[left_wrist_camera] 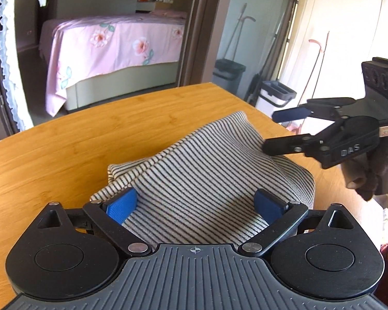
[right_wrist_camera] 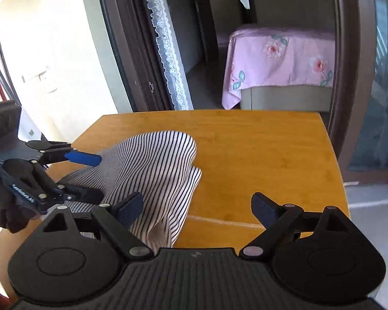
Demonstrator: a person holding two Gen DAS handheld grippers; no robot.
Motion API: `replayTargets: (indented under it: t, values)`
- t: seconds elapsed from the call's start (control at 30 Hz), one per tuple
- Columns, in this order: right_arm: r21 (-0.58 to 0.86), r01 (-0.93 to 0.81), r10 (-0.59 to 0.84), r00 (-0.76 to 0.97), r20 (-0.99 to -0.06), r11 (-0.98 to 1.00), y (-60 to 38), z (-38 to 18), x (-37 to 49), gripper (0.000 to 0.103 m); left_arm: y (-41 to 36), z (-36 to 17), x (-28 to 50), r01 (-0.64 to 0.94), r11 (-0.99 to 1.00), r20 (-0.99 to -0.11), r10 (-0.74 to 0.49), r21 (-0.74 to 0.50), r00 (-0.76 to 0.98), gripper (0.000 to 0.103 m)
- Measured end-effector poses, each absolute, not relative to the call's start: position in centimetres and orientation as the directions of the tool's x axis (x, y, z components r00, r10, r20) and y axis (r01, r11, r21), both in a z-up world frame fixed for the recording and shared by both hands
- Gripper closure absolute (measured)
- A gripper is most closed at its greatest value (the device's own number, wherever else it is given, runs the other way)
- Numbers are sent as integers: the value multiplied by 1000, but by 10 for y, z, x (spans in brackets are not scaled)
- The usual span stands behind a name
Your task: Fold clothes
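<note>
Lying bunched on the wooden table (left_wrist_camera: 64,149), the striped garment (left_wrist_camera: 201,180) forms a humped, partly folded heap whose long axis runs from the near edge toward the far right corner in the left wrist view; its stripes run across that line. The left tongs (left_wrist_camera: 195,205) are spread wide, with the cloth mounded between their blue pads (left_wrist_camera: 121,205), touching both but not pinched. The right tongs (right_wrist_camera: 196,206) are also spread wide, one finger over the garment's near fold and the other above bare table. Beyond the table stands a bed (left_wrist_camera: 111,49) with a pink floral cover.
</note>
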State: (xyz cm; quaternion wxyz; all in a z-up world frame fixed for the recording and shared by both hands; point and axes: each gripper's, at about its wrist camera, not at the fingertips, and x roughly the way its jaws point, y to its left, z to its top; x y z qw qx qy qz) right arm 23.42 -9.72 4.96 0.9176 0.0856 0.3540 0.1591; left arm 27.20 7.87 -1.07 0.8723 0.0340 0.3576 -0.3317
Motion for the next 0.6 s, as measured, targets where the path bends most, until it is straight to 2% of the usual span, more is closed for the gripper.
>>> replayTargets:
  t: [0.13, 0.27, 0.37, 0.6]
  values:
    - [464, -164, 455, 628, -631, 870, -107, 32, 206, 12, 83, -12, 272, 589, 781, -638, -564, -206, 525, 0]
    - [577, -169, 557, 569, -605, 799, -99, 17, 191, 30, 84, -13, 271, 567, 791, -632, -564, -229, 532, 0]
    - [526, -202, 535, 574, -620, 826, -84, 21, 203, 37, 85, -12, 270, 548, 801, -633, -558, -241, 537, 0]
    - [368, -239, 430, 642, -635, 899, -75, 30, 253, 37, 98, -14, 261, 482, 823, -644, -548, -300, 535, 0]
